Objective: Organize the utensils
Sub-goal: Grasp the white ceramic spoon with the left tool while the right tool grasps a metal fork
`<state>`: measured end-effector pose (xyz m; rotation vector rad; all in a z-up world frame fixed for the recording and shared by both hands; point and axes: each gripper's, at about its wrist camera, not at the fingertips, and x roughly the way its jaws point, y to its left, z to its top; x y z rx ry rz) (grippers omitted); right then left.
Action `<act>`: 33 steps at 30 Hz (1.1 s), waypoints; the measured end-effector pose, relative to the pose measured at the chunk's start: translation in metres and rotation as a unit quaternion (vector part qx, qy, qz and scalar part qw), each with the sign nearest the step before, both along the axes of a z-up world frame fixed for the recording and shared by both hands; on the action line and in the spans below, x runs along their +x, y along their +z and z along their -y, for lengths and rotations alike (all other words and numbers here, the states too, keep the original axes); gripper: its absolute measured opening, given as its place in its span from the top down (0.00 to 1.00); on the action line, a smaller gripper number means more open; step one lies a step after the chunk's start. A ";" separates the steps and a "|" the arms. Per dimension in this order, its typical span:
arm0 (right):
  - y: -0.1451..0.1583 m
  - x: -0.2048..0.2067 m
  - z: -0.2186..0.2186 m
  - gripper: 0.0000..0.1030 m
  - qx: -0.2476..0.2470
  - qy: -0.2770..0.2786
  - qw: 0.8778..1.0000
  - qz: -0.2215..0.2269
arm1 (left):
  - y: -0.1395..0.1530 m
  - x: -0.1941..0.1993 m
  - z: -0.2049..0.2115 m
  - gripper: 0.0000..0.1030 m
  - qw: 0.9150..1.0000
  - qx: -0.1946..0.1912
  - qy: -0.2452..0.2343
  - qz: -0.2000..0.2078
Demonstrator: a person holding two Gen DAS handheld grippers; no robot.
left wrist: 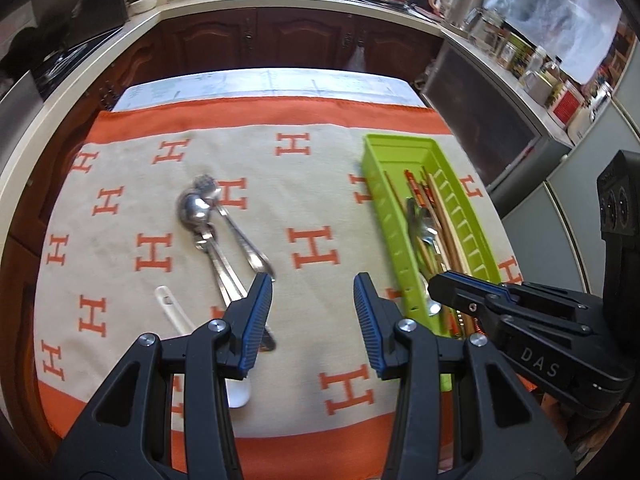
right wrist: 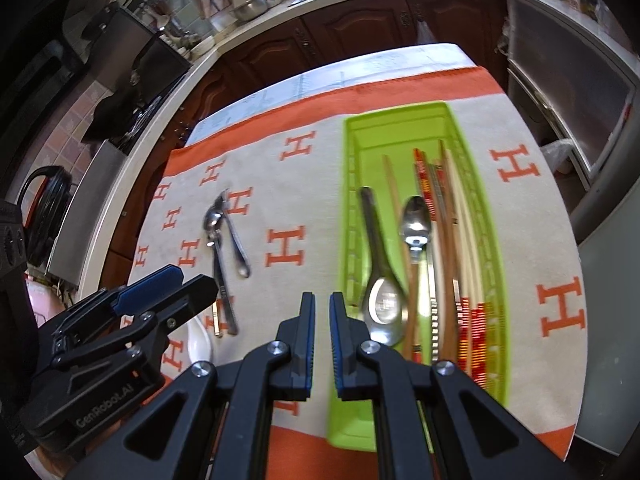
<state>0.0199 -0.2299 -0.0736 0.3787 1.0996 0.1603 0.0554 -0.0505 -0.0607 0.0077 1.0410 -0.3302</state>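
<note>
A beige cloth (left wrist: pixel 248 152) with orange H marks and an orange border covers the bench (left wrist: pixel 256 84). At centre left of the left wrist view lies a cluster of metal spoons (left wrist: pixel 216 232), with a white spoon (left wrist: pixel 176 312) below them. At right sits the green tray (left wrist: pixel 384 208) holding chopsticks (right wrist: pixel 448 240) and spoons. Dark wood cabinets (left wrist: pixel 256 40) and a cluttered counter (left wrist: pixel 520 52) ring the top of the frame. The left gripper (left wrist: pixel 313 320) has its fingers apart and empty; the right gripper (right wrist: pixel 322 336) has its fingers nearly together, holding nothing
</note>
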 end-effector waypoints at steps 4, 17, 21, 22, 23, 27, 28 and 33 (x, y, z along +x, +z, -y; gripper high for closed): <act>0.005 0.003 -0.019 0.93 -0.006 0.017 1.000 0.001 | 0.000 0.001 -0.020 0.62 1.000 0.003 0.017 0.004; 0.004 0.027 -0.073 0.93 -0.020 0.065 0.998 -0.010 | -0.020 0.011 -0.095 0.62 0.997 0.007 0.081 -0.004; -0.002 0.038 -0.087 0.93 -0.022 0.077 0.997 -0.019 | -0.036 0.017 -0.120 0.62 0.996 -0.003 0.091 -0.021; -0.003 0.042 -0.090 0.93 -0.021 0.079 0.996 -0.021 | -0.040 0.018 -0.125 0.62 0.995 -0.006 0.092 -0.025; -0.005 0.045 -0.092 0.93 -0.021 0.081 0.996 -0.023 | -0.044 0.020 -0.128 0.62 0.995 -0.009 0.090 -0.030; -0.013 0.057 -0.099 0.93 -0.015 0.082 0.996 -0.030 | -0.061 0.027 -0.137 0.62 0.995 -0.031 0.081 -0.055; -0.016 0.061 -0.100 0.93 -0.012 0.082 0.996 -0.034 | -0.067 0.029 -0.139 0.62 0.994 -0.040 0.078 -0.065; -0.030 0.074 -0.107 0.93 -0.008 0.089 0.995 -0.049 | -0.086 0.033 -0.139 0.62 0.991 -0.066 0.069 -0.094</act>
